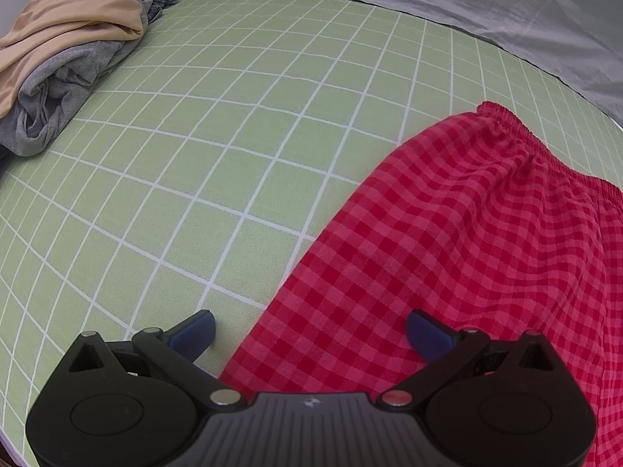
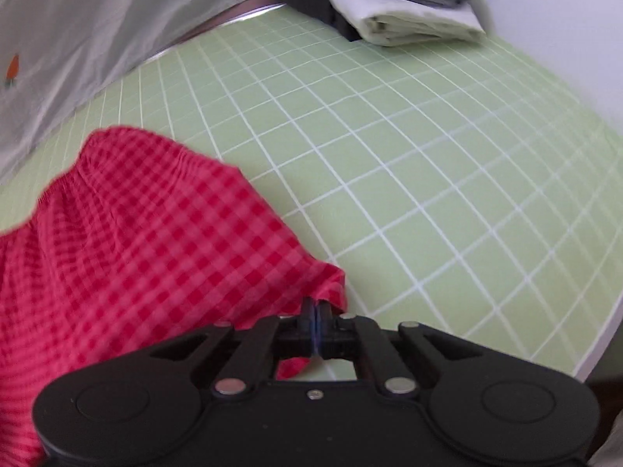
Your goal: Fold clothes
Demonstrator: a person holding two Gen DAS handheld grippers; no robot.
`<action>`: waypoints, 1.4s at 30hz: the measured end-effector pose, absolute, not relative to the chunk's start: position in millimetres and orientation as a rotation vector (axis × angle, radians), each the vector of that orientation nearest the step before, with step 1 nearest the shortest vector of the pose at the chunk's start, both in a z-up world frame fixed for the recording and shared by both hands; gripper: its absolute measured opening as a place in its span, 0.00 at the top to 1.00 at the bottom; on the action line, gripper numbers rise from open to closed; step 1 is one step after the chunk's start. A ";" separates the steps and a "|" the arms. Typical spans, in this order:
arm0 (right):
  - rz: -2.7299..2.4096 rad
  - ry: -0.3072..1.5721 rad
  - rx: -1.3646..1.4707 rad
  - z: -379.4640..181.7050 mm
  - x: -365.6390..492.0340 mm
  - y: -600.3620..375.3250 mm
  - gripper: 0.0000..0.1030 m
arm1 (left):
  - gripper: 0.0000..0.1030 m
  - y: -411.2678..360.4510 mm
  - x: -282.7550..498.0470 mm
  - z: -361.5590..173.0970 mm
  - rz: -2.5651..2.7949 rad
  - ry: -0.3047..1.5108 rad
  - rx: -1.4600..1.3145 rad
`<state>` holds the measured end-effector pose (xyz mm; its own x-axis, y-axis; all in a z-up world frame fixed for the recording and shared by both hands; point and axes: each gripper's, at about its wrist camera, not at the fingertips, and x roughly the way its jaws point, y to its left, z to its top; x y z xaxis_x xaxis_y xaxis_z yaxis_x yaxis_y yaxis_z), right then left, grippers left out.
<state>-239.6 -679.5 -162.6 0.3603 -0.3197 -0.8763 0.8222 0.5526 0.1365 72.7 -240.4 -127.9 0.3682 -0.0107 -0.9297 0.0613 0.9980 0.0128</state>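
Note:
Red checked shorts (image 1: 467, 241) with a gathered elastic waistband lie on the green grid mat (image 1: 233, 136). My left gripper (image 1: 309, 332) is open, low over the near left edge of the shorts, one blue fingertip (image 1: 196, 330) over the mat and the other over the cloth. In the right wrist view the shorts (image 2: 136, 241) fill the left side. My right gripper (image 2: 316, 311) is shut on the right corner of the shorts, which bunches up at the fingertips.
A loose heap of beige and grey clothes (image 1: 66, 58) lies at the mat's far left. A stack of folded white and grey clothes (image 2: 409, 4) sits at the mat's far right. A grey sheet with a carrot print (image 1: 486, 7) borders the far edge.

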 end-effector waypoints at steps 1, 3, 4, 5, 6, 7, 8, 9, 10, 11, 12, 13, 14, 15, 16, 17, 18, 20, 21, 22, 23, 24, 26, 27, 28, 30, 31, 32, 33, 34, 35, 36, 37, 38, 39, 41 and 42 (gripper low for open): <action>-0.815 0.904 0.648 -159.5 -237.3 -679.5 0.79 | 0.00 -240.6 73.6 -127.9 -0.046 1.199 0.048; -0.798 0.862 0.628 -153.2 -223.2 -679.7 0.65 | 0.00 -240.8 76.2 -128.1 -0.050 1.214 0.051; -0.789 0.842 0.616 -150.0 -215.8 -679.7 0.64 | 0.00 -240.9 77.8 -128.1 -0.053 1.223 0.053; -0.771 0.833 0.588 -147.6 -205.9 -679.3 0.64 | 0.00 -240.9 79.4 -128.1 -0.058 1.228 0.057; -0.754 0.828 0.550 -144.5 -195.4 -678.4 0.63 | 0.00 -241.0 80.7 -128.1 -0.061 1.231 0.060; -0.737 0.824 0.512 -141.3 -184.9 -677.5 0.60 | 0.00 -241.4 81.8 -128.0 -0.061 1.227 0.065; -0.717 0.819 0.476 -139.0 -174.3 -676.9 0.53 | 0.00 -242.0 82.5 -127.9 -0.062 1.220 0.071; -0.693 0.812 0.450 -137.7 -163.8 -677.7 0.50 | 0.00 -242.7 83.2 -127.8 -0.064 1.213 0.077; -0.670 0.804 0.426 -136.5 -153.2 -678.6 0.47 | 0.00 -243.5 84.2 -127.5 -0.068 1.206 0.078; -0.641 0.802 0.416 -136.2 -142.3 -681.0 0.47 | 0.00 -244.4 85.6 -127.1 -0.074 1.201 0.076; -0.617 0.801 0.415 -136.8 -131.6 -684.1 0.46 | 0.01 -245.7 87.9 -126.7 -0.082 1.197 0.072; -0.594 0.800 0.417 -137.9 -120.2 -686.2 0.45 | 0.02 -247.0 90.5 -126.2 -0.092 1.193 0.067; -0.587 0.800 0.406 -138.3 -111.5 -688.2 0.44 | 0.03 -248.5 93.1 -125.5 -0.103 1.189 0.065; -0.581 0.801 0.394 -138.7 -103.3 -690.2 0.44 | 0.06 -250.1 95.6 -124.9 -0.113 1.186 0.063; -0.575 0.802 0.381 -139.0 -95.0 -692.2 0.44 | 0.07 -252.0 98.2 -124.5 -0.117 1.184 0.065; -0.589 0.797 0.360 -137.1 -89.8 -693.4 0.44 | 0.07 -254.2 100.5 -124.2 -0.116 1.181 0.068; -0.605 0.782 0.343 -133.9 -87.8 -693.9 0.44 | 0.07 -255.8 102.3 -124.3 -0.115 1.180 0.070; -0.640 0.747 0.343 -127.8 -94.4 -696.0 0.44 | 0.07 -258.4 103.8 -126.3 -0.112 1.182 0.076; -0.655 0.748 0.362 -128.7 -99.4 -698.0 0.44 | 0.06 -260.2 103.6 -127.5 -0.108 1.180 0.085; -0.670 0.752 0.382 -130.1 -104.6 -700.0 0.44 | 0.06 -261.3 103.3 -127.9 -0.109 1.177 0.089; -0.685 0.759 0.402 -133.6 -111.4 -701.4 0.44 | 0.06 -262.1 103.0 -128.1 -0.111 1.173 0.091; -0.700 0.766 0.421 -137.4 -118.5 -702.7 0.44 | 0.06 -262.3 102.9 -128.0 -0.113 1.173 0.092; -0.725 0.783 0.451 -144.3 -132.1 -701.9 0.44 | 0.06 -262.0 102.7 -127.7 -0.116 1.172 0.093; -0.738 0.792 0.466 -147.7 -139.0 -701.4 0.44 | 0.06 -261.8 102.5 -127.8 -0.118 1.171 0.094; -0.749 0.797 0.484 -150.1 -145.3 -700.2 0.45 | 0.06 -261.5 102.3 -127.8 -0.120 1.169 0.095; -0.770 0.801 0.510 -152.0 -155.3 -698.1 0.49 | 0.06 -261.0 101.2 -128.0 -0.122 1.166 0.096; -0.783 0.802 0.510 -151.9 -159.4 -696.9 0.50 | 0.06 -261.0 100.2 -128.2 -0.121 1.164 0.096; -0.792 0.802 0.500 -151.0 -161.9 -695.5 0.49 | 0.05 -261.2 99.3 -128.4 -0.120 1.162 0.096; -0.800 0.802 0.490 -150.1 -164.2 -694.1 0.48 | 0.05 -261.1 98.7 -128.6 -0.118 1.161 0.094; -0.794 0.805 0.493 -151.4 -161.5 -694.9 0.47 | 0.03 -260.9 98.3 -129.0 -0.116 1.161 0.093; -0.785 0.809 0.499 -153.1 -158.1 -696.0 0.45 | 0.03 -260.6 98.0 -129.4 -0.114 1.161 0.092; -0.777 0.813 0.504 -154.8 -154.7 -697.1 0.44 | 0.03 -260.5 97.8 -129.3 -0.114 1.161 0.091; -0.769 0.816 0.510 -156.5 -151.3 -698.2 0.41 | 0.03 -260.3 97.7 -129.2 -0.115 1.160 0.092; -0.760 0.820 0.515 -158.2 -148.0 -699.3 0.38 | 0.03 -260.1 97.6 -129.2 -0.117 1.159 0.093; -0.752 0.824 0.521 -159.9 -144.6 -700.4 0.37 | 0.03 -259.9 98.0 -129.2 -0.120 1.159 0.093; -0.735 0.831 0.532 -163.2 -137.8 -702.6 0.36 | 0.04 -259.8 99.1 -129.1 -0.125 1.160 0.092; -0.734 0.839 0.531 -166.1 -133.9 -703.9 0.36 | 0.04 -260.1 100.2 -129.1 -0.127 1.160 0.091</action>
<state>-133.9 -703.9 -166.1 0.4537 -0.3653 -0.8128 0.7571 0.6391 0.1355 100.2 -260.1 -129.1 0.3938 -0.0524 -0.9177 0.1469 0.9891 0.0065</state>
